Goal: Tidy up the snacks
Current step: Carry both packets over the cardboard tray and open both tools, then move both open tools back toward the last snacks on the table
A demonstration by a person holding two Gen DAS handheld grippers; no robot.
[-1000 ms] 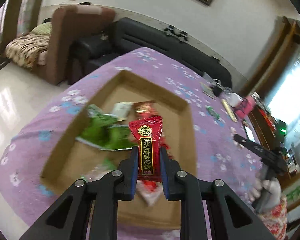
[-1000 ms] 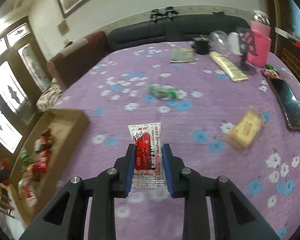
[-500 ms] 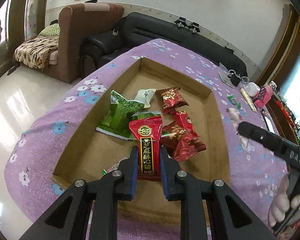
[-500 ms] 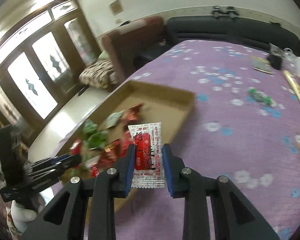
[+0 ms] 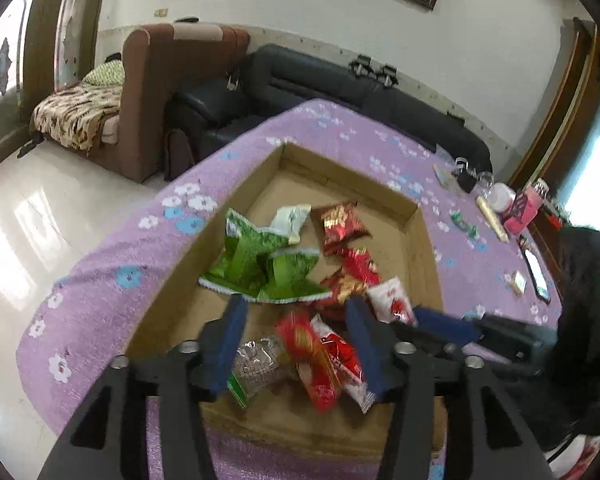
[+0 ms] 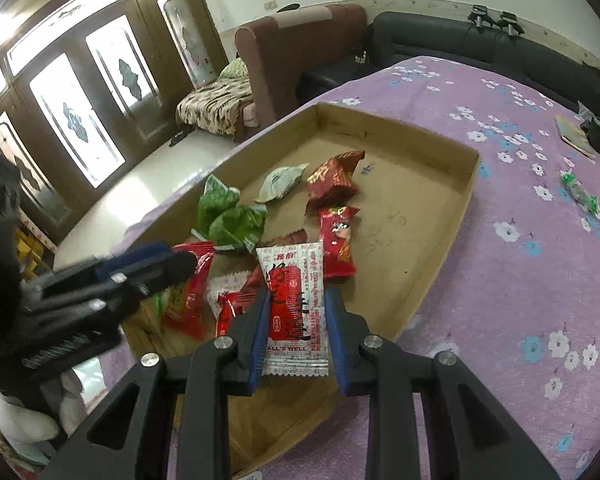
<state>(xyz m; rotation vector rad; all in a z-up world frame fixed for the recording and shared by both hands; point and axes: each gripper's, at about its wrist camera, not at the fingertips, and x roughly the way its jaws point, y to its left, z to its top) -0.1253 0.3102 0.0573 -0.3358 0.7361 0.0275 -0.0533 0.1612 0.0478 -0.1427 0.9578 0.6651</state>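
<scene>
Red-and-white sachet (image 6: 296, 304): I have it pinched between the blue pads of my right gripper (image 6: 296, 322), held upright over the near end of the cardboard tray (image 6: 452, 236); the print "ALL'S WELL" reads along its lower edge.
Right gripper: closed on that sachet, both pads pressing its sides.
Left gripper (image 5: 296, 344): my jaws stand wide apart with nothing between them, hanging over the near part of the tray; in the right wrist view it enters from the left (image 6: 140, 268).
Blurred red packet (image 5: 312, 356): directly below my open left jaws, smeared by motion; I cannot tell whether it has touched the tray floor.
Near pile: a clear speckled packet (image 5: 256, 364) and a red-and-white packet (image 5: 350, 364) lie beside the blurred one, at the tray's near end.
Green packets (image 5: 260, 264): two crumpled ones overlapping, left of centre in the tray.
Pale small packet (image 5: 292, 218): just behind the green ones.
Red packets: one dark red (image 6: 334, 180) toward the far end, a brighter long one (image 6: 338, 240) just nearer me, almost touching it.
Tray: shallow, brown, open-topped, sitting on the purple flowered tablecloth (image 6: 520, 264).
Loose on the cloth: a small green wrapped snack (image 6: 578, 192), well apart from the tray on the right.
Room beyond: a black sofa (image 5: 340, 92) and a brown armchair (image 5: 168, 80) behind the table.
</scene>
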